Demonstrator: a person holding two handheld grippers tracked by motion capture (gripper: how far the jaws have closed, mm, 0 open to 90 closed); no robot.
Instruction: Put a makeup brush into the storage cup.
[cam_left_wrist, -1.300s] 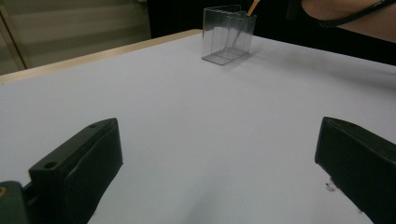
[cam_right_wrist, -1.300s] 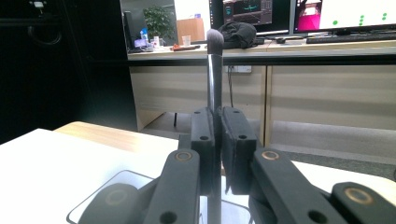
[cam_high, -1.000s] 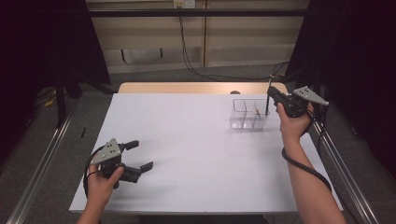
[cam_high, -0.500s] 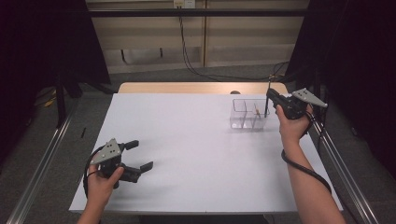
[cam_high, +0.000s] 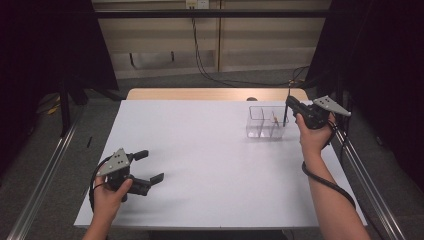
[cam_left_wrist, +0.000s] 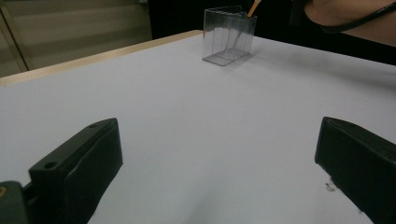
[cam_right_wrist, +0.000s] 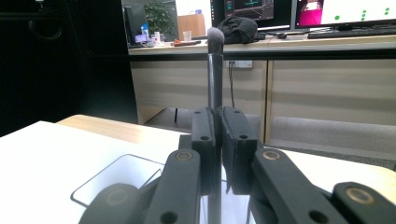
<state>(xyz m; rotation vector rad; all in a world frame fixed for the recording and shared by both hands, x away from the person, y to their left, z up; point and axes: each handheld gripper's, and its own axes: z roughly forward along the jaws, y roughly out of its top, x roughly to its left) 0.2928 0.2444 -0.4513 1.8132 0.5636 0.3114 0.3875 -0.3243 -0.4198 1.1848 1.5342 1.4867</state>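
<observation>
The right claw (cam_high: 290, 104) is clamped on a thin dark makeup brush with a grey bristle tip (cam_right_wrist: 215, 70). In the right gripper view the two black jaws are pressed together on the handle, and the brush stands upright, with the soft tip above the jaws and the lower part of the handle going down between them. In the high view the brush (cam_high: 286, 111) is a dark vertical stick held at the far right side of the white bench (cam_high: 200, 150), and its lower end reaches down to the right end of a clear plastic box with several compartments (cam_high: 266, 123). Whether the end is already inside a compartment or only just beside the wall, I cannot tell. The person's right hand (cam_high: 314, 135) holds the claw above the right edge of the bench, with the black cable hanging along the forearm.

Inside the clear box there is a thin orange stick (cam_high: 274, 120), leaning in one of the middle compartments. In the left gripper view the same box (cam_left_wrist: 229, 35) stands far away on the bench, and the orange stick (cam_left_wrist: 253, 7) rises out of its top.

The left claw (cam_high: 150, 166) is near the front left corner of the bench, well apart from the box. Its jaws stand wide apart, with only the bare white surface between them.
</observation>
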